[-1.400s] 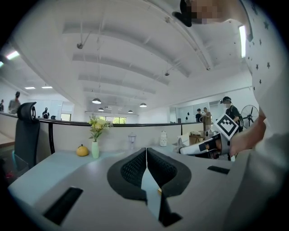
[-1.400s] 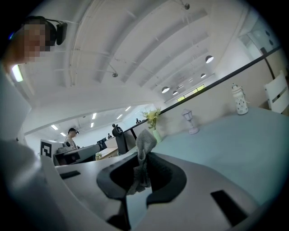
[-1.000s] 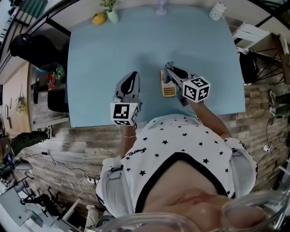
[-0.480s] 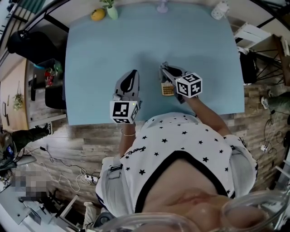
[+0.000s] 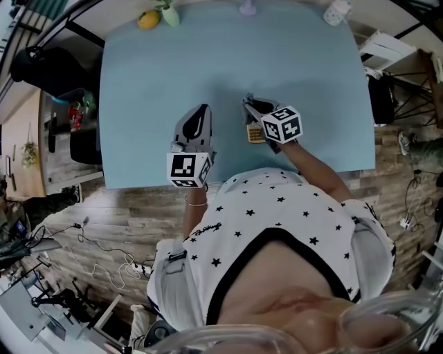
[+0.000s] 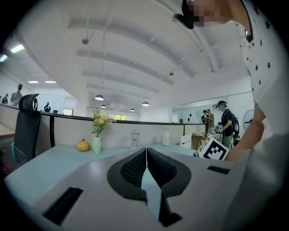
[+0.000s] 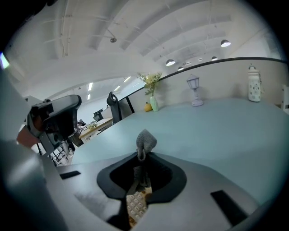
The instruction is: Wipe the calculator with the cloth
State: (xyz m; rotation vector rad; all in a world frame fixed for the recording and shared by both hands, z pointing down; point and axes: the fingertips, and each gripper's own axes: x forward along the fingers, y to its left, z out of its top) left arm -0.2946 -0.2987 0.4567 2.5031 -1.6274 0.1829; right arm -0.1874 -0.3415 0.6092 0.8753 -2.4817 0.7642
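Count: two grippers, one calculator, one cloth, four small items along the far edge. Your left gripper [image 6: 146, 153] sits left of the work, over bare bench near your edge, jaws pressed together with nothing between them. Your right gripper [image 7: 143, 155] has its jaws clamped on the one grey knitted cloth [image 7: 145, 140]. A tuft sticks out past the tips and the rest hangs down between the jaws. The single tan-keyed calculator [image 5: 255, 134] lies flat on the light blue bench [image 5: 152, 83], right of centre toward your edge, directly under the right gripper. Its keys show through the jaw gap just below the cloth, but you can't tell from these views whether cloth and keys touch. Far edge, left to right: one round yellow fruit [image 5: 148, 21], one pale green vase with flowers [image 6: 97, 144], one small lantern-style lamp [image 7: 194, 92], one white jar [image 7: 254, 88], all well apart from the calculator. The room is an open office with a white ceiling and round lights. There is one black office chair [image 6: 27, 117] off the bench's left side, a wood-plank floor [image 5: 104, 221] with loose cables [image 5: 104, 266], and a few people [image 6: 223, 119] standing far off.
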